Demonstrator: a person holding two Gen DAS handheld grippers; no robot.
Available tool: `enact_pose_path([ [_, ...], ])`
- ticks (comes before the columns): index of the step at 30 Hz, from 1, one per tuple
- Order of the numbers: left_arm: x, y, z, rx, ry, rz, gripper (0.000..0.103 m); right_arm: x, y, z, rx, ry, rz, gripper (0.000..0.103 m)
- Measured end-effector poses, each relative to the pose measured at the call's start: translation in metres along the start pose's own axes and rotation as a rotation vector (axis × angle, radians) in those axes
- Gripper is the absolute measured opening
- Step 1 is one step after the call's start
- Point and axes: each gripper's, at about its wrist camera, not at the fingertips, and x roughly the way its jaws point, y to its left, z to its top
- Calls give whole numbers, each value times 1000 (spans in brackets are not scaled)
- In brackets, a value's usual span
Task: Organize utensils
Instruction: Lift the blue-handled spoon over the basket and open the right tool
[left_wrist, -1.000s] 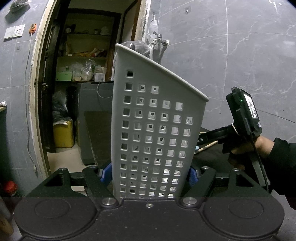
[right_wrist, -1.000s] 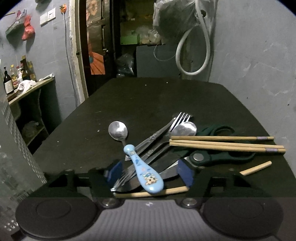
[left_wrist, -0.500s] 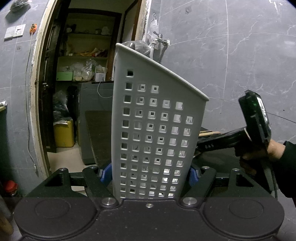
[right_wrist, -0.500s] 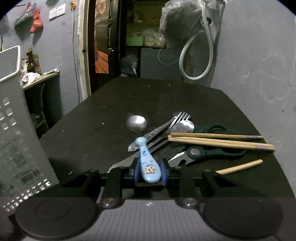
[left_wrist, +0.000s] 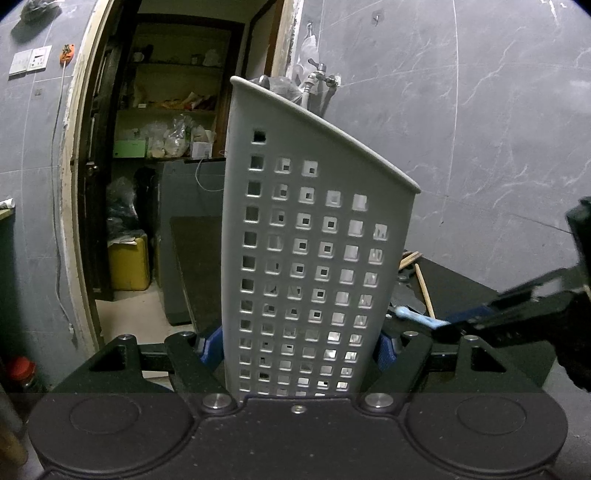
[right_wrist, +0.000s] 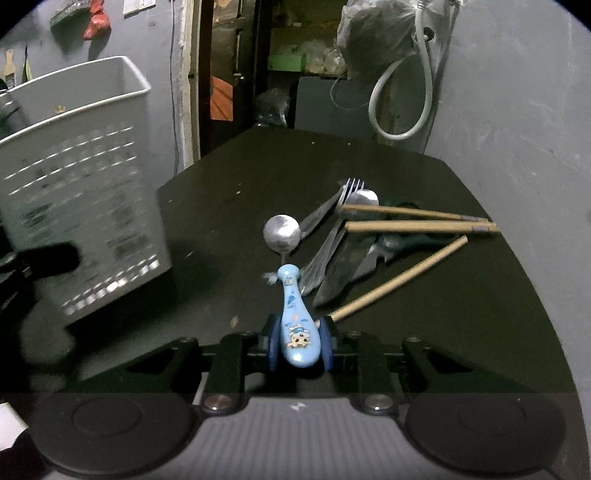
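**A:** so what's the right gripper (right_wrist: 300, 343) got?

**B:** the blue-handled spoon (right_wrist: 295, 314). Its jaws have just been closing and now both pads pinch the fat cartoon handle, bottom centre of the right wrist view. The metal bowl pokes up toward mid-frame, lifted off the black table (right_wrist: 369, 158).

**A:** and the rest of the utensils?

**B:** piled right of centre: a fork (right_wrist: 332, 236), another spoon (right_wrist: 364, 197), dark-handled scissors (right_wrist: 369, 254) and some chopsticks (right_wrist: 417, 219) lying across them, one loose stick angled lower down.

**A:** left gripper (left_wrist: 300, 343)?

**B:** clamped on the grey perforated holder (left_wrist: 310, 258), blue pads on both sides near its base. It stands upright, dead centre in the left wrist view, and sits at the left edge in the right one.
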Motion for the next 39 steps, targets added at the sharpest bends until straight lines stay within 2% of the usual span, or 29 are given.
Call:
enact_pose_path([
  [6,1,0,0,-2,0,0,77,-21,16,-14,23,10,50,27],
  [10,1,0,0,-1,1,0,77,-29,28,-20,37,7,104,35],
  [16,1,0,0,-1,1,0,77,-28,41,-17,35,-12,290,37],
  [18,1,0,-1,1,0,1,77,-26,39,-14,44,-22,310,38],
  [19,1,0,-1,1,0,1,77,-25,37,-12,52,-28,302,40],
  [21,1,0,-1,0,1,2,77,-25,27,-7,75,-54,254,52],
  [22,2,0,-2,1,1,3,77,-24,21,-3,92,-72,230,62],
  [23,2,-1,-2,2,1,4,77,-22,13,2,119,-92,207,66],
  [25,2,-1,-2,1,2,4,77,-16,0,11,158,-110,177,70],
  [26,2,-1,-2,2,2,6,77,-12,-6,17,172,-116,163,76],
  [29,3,-2,-1,4,3,8,77,2,-15,31,183,-123,152,85],
  [33,3,-3,-1,5,3,8,77,24,-18,49,107,-103,158,82],
  [37,2,-2,-1,4,3,8,77,44,-13,59,9,-67,143,60],
  [39,2,-2,-1,4,3,7,77,50,-16,61,10,-46,141,56],
])
